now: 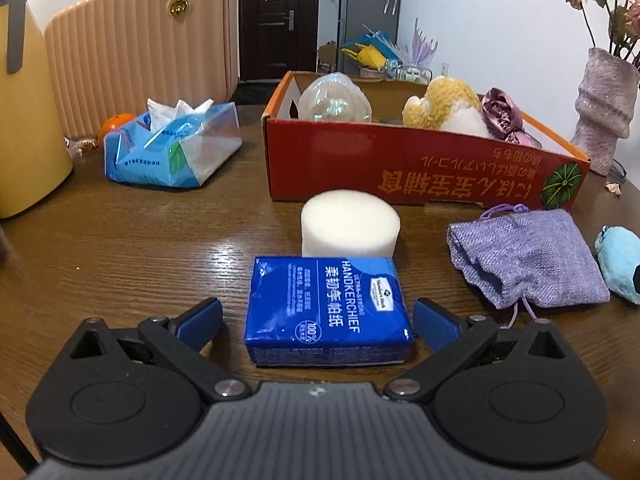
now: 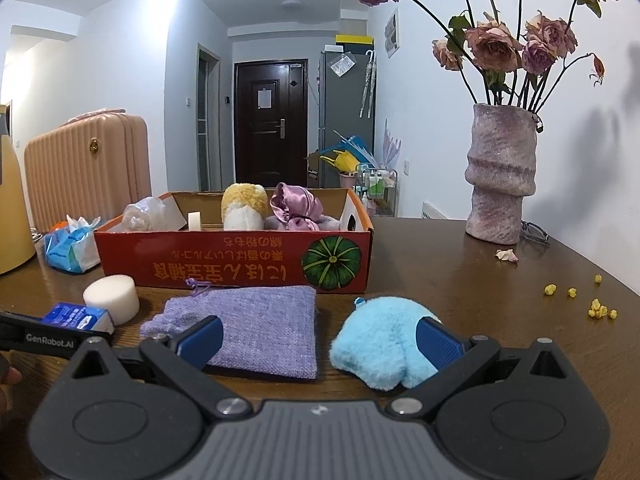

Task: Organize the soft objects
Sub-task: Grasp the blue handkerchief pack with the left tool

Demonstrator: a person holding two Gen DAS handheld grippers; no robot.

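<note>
Left gripper spread wide, straddling the tissue pack at lower centre, lined up to grab. Right gripper also released, empty, between purple pouch and blue plush.

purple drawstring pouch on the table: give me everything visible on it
The purple woven-fabric drawstring pouch lies flat on the brown wooden table, just in front of the red cardboard box. It looks limp and nearly empty, with a rumpled, gathered mouth and a thin purple cord. In the right wrist view the open right gripper hovers over it, one blue finger overlapping its near corner; contact can't be confirmed. The fluffy light-blue plush sits beside it.
</note>
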